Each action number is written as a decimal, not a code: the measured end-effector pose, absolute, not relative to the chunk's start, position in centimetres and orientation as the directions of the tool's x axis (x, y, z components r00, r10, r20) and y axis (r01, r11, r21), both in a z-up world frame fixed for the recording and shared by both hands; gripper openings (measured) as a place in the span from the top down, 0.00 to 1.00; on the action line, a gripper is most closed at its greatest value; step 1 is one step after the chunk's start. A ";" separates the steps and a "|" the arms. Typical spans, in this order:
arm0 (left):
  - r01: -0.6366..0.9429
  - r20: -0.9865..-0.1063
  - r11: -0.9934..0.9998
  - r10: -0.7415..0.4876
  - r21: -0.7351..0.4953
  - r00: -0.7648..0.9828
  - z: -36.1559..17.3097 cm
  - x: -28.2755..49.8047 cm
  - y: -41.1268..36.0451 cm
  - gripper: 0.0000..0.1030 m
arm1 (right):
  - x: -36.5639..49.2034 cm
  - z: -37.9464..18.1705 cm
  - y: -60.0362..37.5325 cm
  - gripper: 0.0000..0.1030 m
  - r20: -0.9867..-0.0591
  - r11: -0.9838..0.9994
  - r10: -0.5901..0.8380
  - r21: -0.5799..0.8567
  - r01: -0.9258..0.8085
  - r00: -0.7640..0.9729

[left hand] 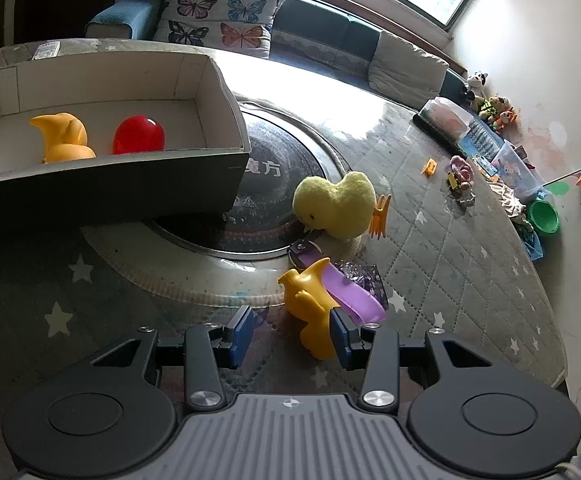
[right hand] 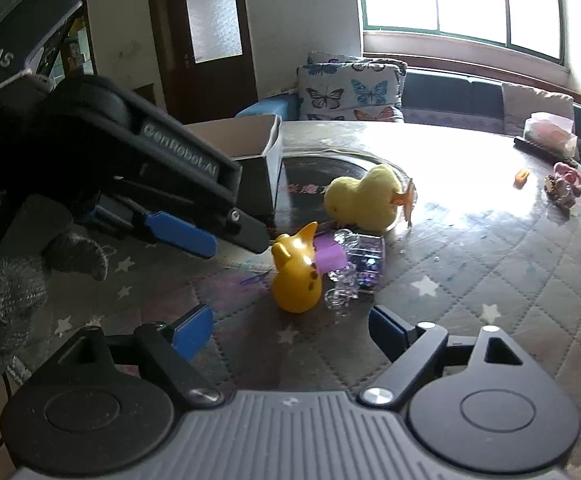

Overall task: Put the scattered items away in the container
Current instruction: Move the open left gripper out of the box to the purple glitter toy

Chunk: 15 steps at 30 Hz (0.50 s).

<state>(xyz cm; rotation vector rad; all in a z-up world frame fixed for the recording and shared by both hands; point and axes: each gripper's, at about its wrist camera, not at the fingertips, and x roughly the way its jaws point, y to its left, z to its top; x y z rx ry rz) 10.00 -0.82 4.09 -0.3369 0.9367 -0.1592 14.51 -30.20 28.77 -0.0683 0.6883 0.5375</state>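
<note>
A cardboard box (left hand: 110, 192) stands at the left, holding a yellow rubber toy (left hand: 64, 138) and a red ball (left hand: 138, 136). Another yellow rubber toy (left hand: 310, 312) lies on the quilted table cover, on a purple strap (left hand: 354, 296) beside a clear crystal piece (left hand: 360, 274). My left gripper (left hand: 292, 336) is open around this toy, whose side sits against the right pad (left hand: 340, 338). A yellow plush chick (left hand: 336, 204) and an orange clip (left hand: 380, 216) lie farther off. My right gripper (right hand: 290, 332) is open just short of the same toy (right hand: 296, 276), with the left gripper (right hand: 226, 236) to its left.
A dark round turntable (left hand: 266, 184) sits mid-table under the box's corner. Small toys (left hand: 460, 170), an orange piece (left hand: 429, 167), a tissue pack (left hand: 446, 114) and a green bowl (left hand: 544, 216) crowd the table's right edge. A sofa with butterfly cushions (left hand: 218, 12) stands behind.
</note>
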 end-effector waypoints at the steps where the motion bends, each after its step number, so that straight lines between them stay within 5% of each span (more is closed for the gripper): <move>1: -0.011 -0.761 0.937 -0.278 -0.350 0.586 4.1 10.1 -0.8 0.57 | 14.6 28.7 -30.1 0.18 -0.622 0.863 0.451 0.118 -0.492 0.641; 15: 0.003 -0.757 0.935 -0.290 -0.355 0.586 4.6 11.2 -1.4 0.57 | 16.3 28.6 -32.0 0.32 -0.620 0.904 0.403 0.158 -0.396 0.673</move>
